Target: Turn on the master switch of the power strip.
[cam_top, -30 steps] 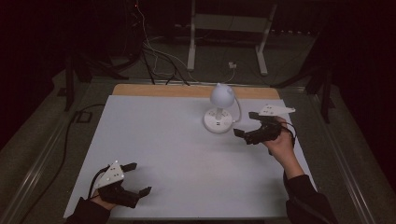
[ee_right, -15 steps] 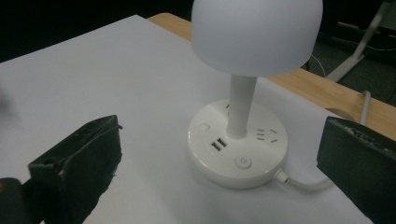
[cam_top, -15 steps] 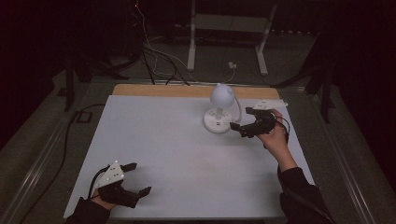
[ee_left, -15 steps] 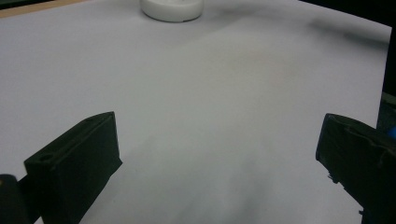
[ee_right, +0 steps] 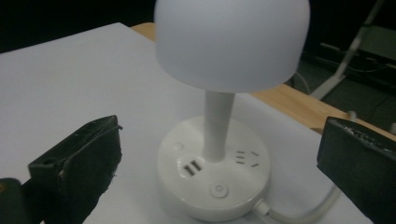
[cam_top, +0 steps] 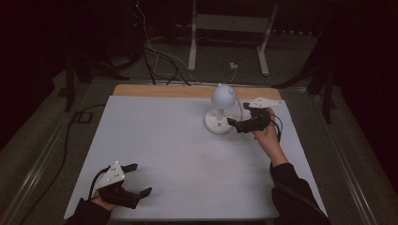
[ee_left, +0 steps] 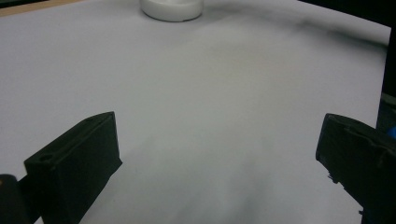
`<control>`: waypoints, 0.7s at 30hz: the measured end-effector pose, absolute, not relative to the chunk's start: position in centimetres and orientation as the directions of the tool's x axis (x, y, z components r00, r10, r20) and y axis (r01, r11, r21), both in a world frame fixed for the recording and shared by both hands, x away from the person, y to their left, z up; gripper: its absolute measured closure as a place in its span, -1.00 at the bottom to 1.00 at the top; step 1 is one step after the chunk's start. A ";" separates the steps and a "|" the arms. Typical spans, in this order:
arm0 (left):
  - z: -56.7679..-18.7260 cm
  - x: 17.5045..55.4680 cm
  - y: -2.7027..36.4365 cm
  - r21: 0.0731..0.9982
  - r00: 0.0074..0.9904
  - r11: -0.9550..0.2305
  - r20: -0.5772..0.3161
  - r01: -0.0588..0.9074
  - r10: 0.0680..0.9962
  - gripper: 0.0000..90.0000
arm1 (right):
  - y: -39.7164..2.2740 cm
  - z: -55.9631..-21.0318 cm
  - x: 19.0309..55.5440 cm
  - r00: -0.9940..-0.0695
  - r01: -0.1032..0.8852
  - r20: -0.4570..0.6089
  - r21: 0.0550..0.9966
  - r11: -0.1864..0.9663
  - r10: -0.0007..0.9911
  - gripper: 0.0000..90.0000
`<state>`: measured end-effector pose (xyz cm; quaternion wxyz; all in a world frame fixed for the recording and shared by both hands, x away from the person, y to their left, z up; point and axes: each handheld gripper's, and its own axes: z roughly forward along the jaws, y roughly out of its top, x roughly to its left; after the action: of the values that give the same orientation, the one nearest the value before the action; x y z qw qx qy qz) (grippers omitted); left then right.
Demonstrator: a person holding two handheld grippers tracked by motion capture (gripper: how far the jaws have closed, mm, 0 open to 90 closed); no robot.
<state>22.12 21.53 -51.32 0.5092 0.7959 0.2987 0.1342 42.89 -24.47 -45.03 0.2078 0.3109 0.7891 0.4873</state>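
A white desk lamp (cam_top: 221,108) stands right of centre in the upper half of the high view, on the white table (cam_top: 155,140). The right gripper (cam_top: 240,124), jaws spread wide, sits just beside the lamp's round base (ee_right: 212,179), not touching it. The left gripper (cam_top: 136,179) rests at the lower left, jaws wide apart, holding nothing

Black grippers, blocky black jaws, grey triangular plates, dark sleeves.
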 end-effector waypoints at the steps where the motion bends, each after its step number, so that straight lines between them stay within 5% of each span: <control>1: -51.3 22.1 21.5 0.891 0.786 -0.303 -0.091 0.339 0.612 -1.00 | -24.4 -45.1 43.0 -0.720 0.295 -0.022 0.895 0.334 0.693 -1.00; 7: -51.3 22.1 21.5 0.890 0.785 -0.303 -0.091 0.340 0.613 -1.00 | -24.2 -46.0 43.8 -0.733 0.326 -0.006 0.874 0.359 0.681 -1.00; 9: -51.4 22.2 21.5 0.890 0.785 -0.304 -0.091 0.340 0.613 -1.00 | -24.0 -46.6 44.0 -0.730 0.331 -0.005 0.872 0.361 0.683 -0.83; 16: -51.4 22.2 21.5 0.890 0.785 -0.303 -0.092 0.341 0.613 -1.00 | -23.5 -48.0 44.2 -0.709 0.366 0.019 0.865 0.344 0.705 -0.87; 21: -51.4 22.2 21.5 0.890 0.785 -0.302 -0.093 0.341 0.612 -1.00 | -23.3 -48.7 44.5 -0.697 0.384 0.024 0.857 0.344 0.717 -0.66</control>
<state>22.16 21.55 -51.36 0.5091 0.7958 0.2994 0.1334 44.50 -23.31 -48.74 0.1820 0.3444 0.7993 0.4575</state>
